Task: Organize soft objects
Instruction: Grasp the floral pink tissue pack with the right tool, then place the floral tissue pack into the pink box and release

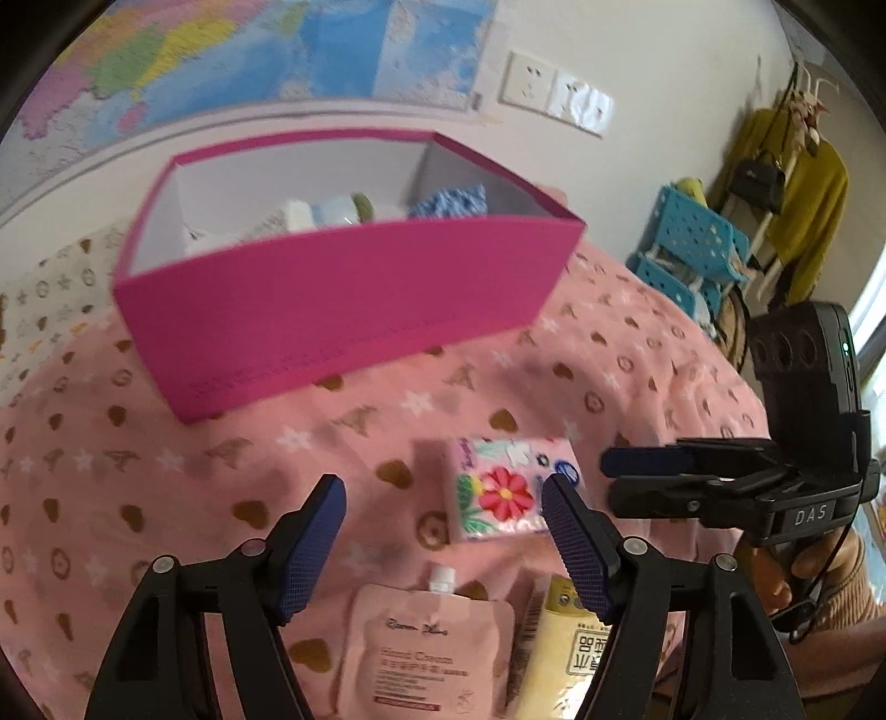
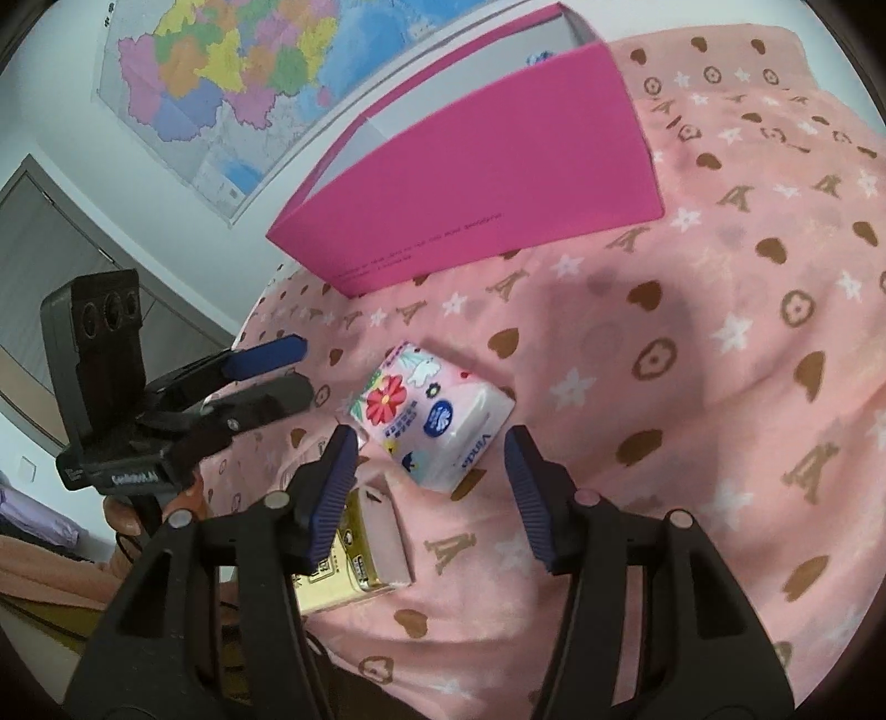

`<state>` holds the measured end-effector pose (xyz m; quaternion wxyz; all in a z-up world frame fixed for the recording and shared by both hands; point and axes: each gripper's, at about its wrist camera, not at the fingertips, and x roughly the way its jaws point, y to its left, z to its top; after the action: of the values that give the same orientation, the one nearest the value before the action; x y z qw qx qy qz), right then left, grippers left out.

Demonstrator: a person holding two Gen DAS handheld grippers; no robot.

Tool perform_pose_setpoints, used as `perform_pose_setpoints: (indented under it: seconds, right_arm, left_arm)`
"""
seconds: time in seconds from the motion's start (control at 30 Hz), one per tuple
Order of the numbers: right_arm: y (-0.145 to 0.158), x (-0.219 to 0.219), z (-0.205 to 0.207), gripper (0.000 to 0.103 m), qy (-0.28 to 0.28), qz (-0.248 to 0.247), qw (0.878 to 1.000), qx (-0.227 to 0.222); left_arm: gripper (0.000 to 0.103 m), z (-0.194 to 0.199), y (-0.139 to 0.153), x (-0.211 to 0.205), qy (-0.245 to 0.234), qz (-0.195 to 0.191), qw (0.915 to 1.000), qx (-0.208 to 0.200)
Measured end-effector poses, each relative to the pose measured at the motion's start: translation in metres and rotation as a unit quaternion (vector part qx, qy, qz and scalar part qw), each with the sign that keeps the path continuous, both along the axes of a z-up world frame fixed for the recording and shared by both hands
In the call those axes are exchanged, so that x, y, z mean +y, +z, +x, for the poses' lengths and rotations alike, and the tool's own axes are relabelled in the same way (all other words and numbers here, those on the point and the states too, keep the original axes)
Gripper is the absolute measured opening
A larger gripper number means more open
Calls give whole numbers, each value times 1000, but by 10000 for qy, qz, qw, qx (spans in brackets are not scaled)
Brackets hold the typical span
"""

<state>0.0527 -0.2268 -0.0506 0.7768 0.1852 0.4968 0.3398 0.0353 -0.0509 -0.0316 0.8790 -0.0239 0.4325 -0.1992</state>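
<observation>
Handling: tissue pack (image 2: 429,412) looks light, squashy, slick-wrapped; I'd pinch its short sides | Look: white-pink, red flower print | Place: on pink bedspread (image 2: 692,387), near magenta box (image 2: 470,183) | right hand-held gripper (image 2: 429,487) parted, empty, just short of it | left hand-held gripper (image 1: 443,548) parted, empty

A map (image 1: 232,50) and wall sockets (image 1: 554,91) hang far beyond the fingers; a blue rack (image 1: 686,249) and yellow garment (image 1: 814,221) stand far right.

Magenta box (image 1: 343,299); flower-printed tissue pack (image 2: 429,412)
</observation>
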Motion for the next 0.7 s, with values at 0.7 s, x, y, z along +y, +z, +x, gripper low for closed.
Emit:
perform_pose_setpoints:
  seconds: [0.7]
  right_arm:
    - [3,10,11,38,-90,-245,9996,-110]
  left_arm:
    - [39,9,-15,-19,-455,-369,9971,478]
